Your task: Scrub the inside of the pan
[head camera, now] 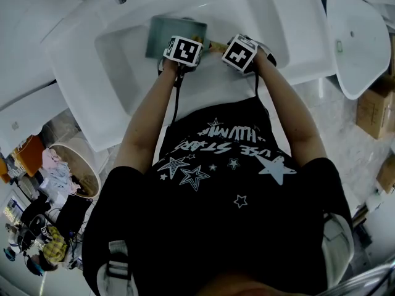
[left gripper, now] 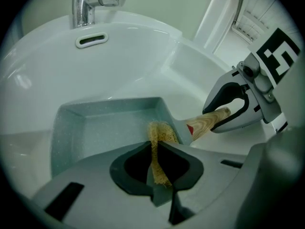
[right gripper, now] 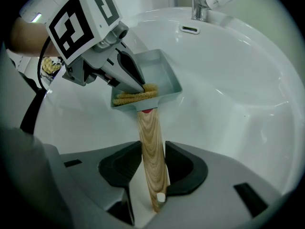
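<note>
**Pan gripped by handle, sponge at its near edge**

Pan (head camera: pixel 176 34) sits in white sink (left gripper: pixel 138 61). R gripper (right gripper: pixel 153 152) is clamped on its wooden handle (right gripper: pixel 150 137), w/ the pan body just ahead of the jaws. L gripper (left gripper: pixel 159 152) is pinching a yellow sponge (left gripper: pixel 161 133), which lies at the pan's near edge, next to the handle root.

1 pan (left gripper: pixel 109 128), 1 scrubber (left gripper: pixel 161 133), 2 tools (left gripper: pixel 159 175) (right gripper: pixel 153 175)

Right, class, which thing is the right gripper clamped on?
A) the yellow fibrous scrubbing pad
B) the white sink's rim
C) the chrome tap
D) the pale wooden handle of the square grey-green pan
D: the right gripper grips the pale wooden handle of the square grey-green pan; the left gripper pinches the yellow fibrous scrubbing pad.
</note>
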The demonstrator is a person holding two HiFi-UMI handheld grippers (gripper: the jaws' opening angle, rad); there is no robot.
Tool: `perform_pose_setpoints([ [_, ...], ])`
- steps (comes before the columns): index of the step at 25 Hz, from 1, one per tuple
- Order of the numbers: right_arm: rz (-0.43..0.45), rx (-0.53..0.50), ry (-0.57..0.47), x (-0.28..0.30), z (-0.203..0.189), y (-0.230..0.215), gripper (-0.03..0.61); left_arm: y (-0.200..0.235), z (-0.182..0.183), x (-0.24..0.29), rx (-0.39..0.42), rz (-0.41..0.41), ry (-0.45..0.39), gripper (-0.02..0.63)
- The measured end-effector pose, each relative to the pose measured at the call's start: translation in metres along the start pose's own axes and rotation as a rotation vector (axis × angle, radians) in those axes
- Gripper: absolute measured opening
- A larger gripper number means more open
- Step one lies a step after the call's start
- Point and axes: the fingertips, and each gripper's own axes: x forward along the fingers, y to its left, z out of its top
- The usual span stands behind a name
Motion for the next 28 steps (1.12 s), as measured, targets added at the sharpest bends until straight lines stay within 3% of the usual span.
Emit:
perform_pose_setpoints([
  [5,0.001,-0.013,-0.016,-0.001,0.005,-0.001,0.149,0.003,-0.003,0.001,-0.021,-0.006,0.022,0.043],
  [8,0.006,0.014,0.028,0.002,-0.005,0.001,0.149,0.002,-0.005,-0.002,-0.02,-0.02,0.032,0.043],
  [12,-0.002,-0.007,-0.006,0.001,0.004,0.0,0.149,0.009,-0.004,-0.008,0.004,0.014,0.039,0.043],
  [16,-0.002,-0.006,-0.005,0.0,0.004,-0.001,0.149,0.005,-0.006,-0.002,-0.004,-0.024,0.028,0.043],
  [28,-0.011,-0.015,-0.001,-0.002,0.007,-0.003,0.149,0.039,-0.011,-0.014,0.059,0.064,0.031,0.043],
])
